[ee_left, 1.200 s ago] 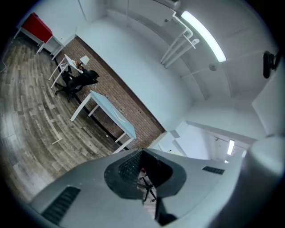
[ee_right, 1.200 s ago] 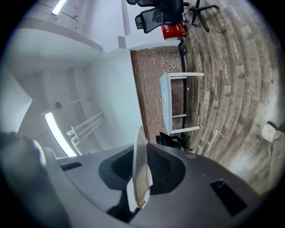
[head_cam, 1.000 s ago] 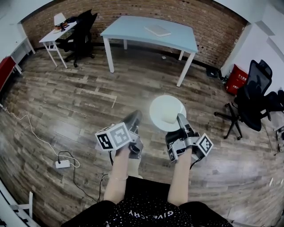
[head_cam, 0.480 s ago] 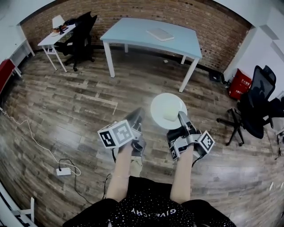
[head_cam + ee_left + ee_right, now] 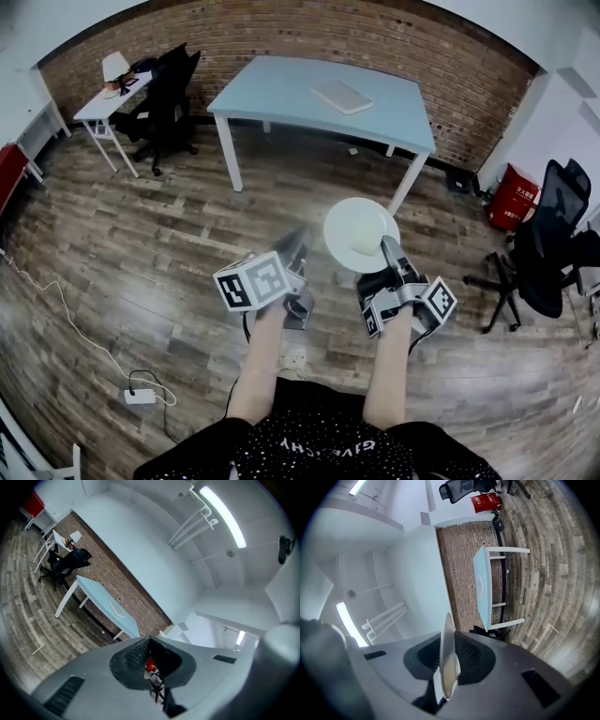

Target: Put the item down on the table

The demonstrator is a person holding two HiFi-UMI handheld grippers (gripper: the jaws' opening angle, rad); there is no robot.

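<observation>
The right tongs (image 5: 384, 246) pinch the near rim of a white round plate (image 5: 356, 228), one pad above it and one below. The right gripper view shows the plate (image 5: 449, 644) edge-on between the jaws. The left tongs (image 5: 294, 251) are pressed together on nothing. The plate hangs over the wooden floor, well apart from the light blue desk (image 5: 281, 84), so this looks like the carrying step, with the setting-down not yet begun.

The next move probably calls for closing on the desk's near edge. The plate would then go down level onto bare top before the right tongs spread, clear of the flat white pad (image 5: 342, 96) lying right of the middle.

Counted: one plate, one pad, one blue desk, two tongs. Also one small white desk (image 5: 105, 92) and two black office chairs (image 5: 167, 84).
</observation>
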